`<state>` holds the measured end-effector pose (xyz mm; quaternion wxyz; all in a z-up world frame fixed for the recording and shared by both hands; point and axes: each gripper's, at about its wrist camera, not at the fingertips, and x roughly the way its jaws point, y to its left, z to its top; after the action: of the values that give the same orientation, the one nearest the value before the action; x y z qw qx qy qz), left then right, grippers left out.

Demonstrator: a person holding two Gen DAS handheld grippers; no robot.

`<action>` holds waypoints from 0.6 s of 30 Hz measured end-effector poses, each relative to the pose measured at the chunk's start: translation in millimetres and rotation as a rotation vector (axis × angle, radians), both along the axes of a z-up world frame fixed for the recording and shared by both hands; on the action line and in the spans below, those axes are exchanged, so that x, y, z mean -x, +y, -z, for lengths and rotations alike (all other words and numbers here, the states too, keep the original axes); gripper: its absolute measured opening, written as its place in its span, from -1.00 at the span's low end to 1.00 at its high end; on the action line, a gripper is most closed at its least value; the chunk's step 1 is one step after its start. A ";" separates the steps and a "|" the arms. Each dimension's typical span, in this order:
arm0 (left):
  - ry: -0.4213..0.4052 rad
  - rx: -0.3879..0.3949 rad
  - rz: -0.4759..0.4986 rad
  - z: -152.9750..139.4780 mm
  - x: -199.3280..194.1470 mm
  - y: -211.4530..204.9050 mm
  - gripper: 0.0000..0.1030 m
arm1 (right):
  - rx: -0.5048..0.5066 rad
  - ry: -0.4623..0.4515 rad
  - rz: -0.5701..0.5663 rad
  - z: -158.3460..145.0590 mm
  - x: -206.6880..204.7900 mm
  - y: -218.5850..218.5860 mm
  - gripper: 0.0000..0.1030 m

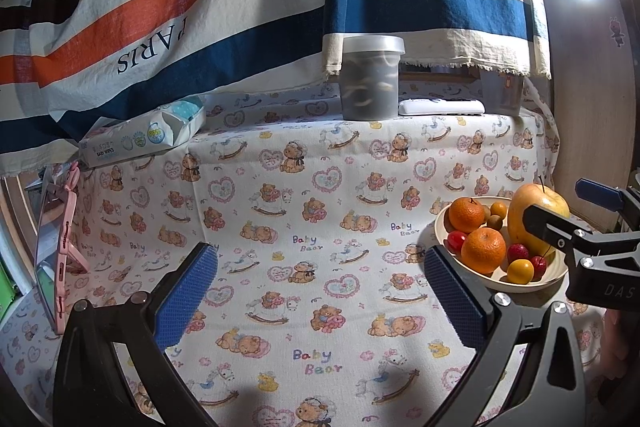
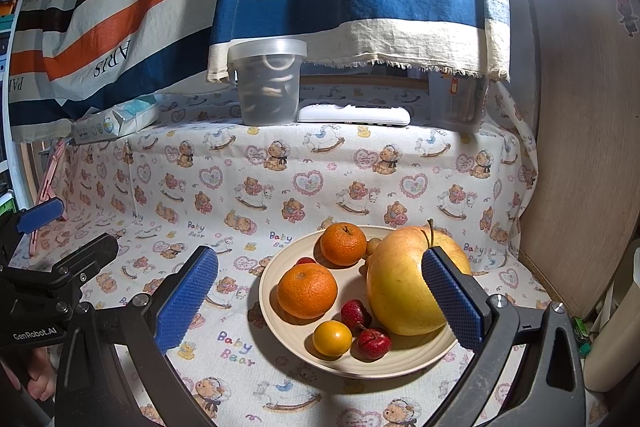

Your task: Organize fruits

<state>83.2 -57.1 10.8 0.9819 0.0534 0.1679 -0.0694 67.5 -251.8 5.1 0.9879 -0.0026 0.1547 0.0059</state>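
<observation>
A cream bowl [image 2: 288, 255] on the teddy-bear cloth holds two oranges [image 2: 307, 290], a big yellow-red apple [image 2: 394, 287], a small yellow fruit [image 2: 332, 339], red cherries [image 2: 374, 343] and small brown fruits [image 2: 373, 246]. My right gripper [image 2: 320, 301] is open just in front of the bowl, its right finger [image 2: 452, 301] overlapping the apple in view. My left gripper [image 1: 320, 297] is open over bare cloth, left of the bowl [image 1: 444, 223]. The same apple [image 1: 524, 215] and oranges [image 1: 483, 250] show at the right of the left wrist view, with the right gripper [image 1: 568, 203] above them.
On a raised ledge behind stand a lidded plastic tub [image 2: 270, 83], a white remote [image 2: 354, 115], a clear container [image 2: 458, 99] and a wipes pack [image 1: 140, 139]. A striped cloth hangs above. A pink-cased tablet [image 1: 56, 247] leans at left. A wooden panel [image 2: 580, 147] bounds the right.
</observation>
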 end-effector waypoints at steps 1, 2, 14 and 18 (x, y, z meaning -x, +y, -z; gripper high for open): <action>0.000 0.000 0.000 0.0 -0.1 0.0 0.99 | 0.000 0.000 0.000 0.0 0.0 0.0 0.99; 0.000 0.000 0.001 0.1 -0.2 -0.1 0.99 | 0.000 0.000 0.000 0.1 0.0 0.0 0.99; 0.001 -0.002 0.003 0.6 0.0 -0.2 0.99 | 0.001 0.001 -0.001 0.6 -0.4 0.3 0.99; 0.001 -0.004 0.002 0.7 0.2 -0.4 0.99 | 0.001 0.001 -0.001 0.7 -0.5 0.5 0.99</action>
<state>83.0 -57.5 10.1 0.9816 0.0554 0.1686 -0.0703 68.0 -251.3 4.4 0.9879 -0.0034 0.1551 0.0061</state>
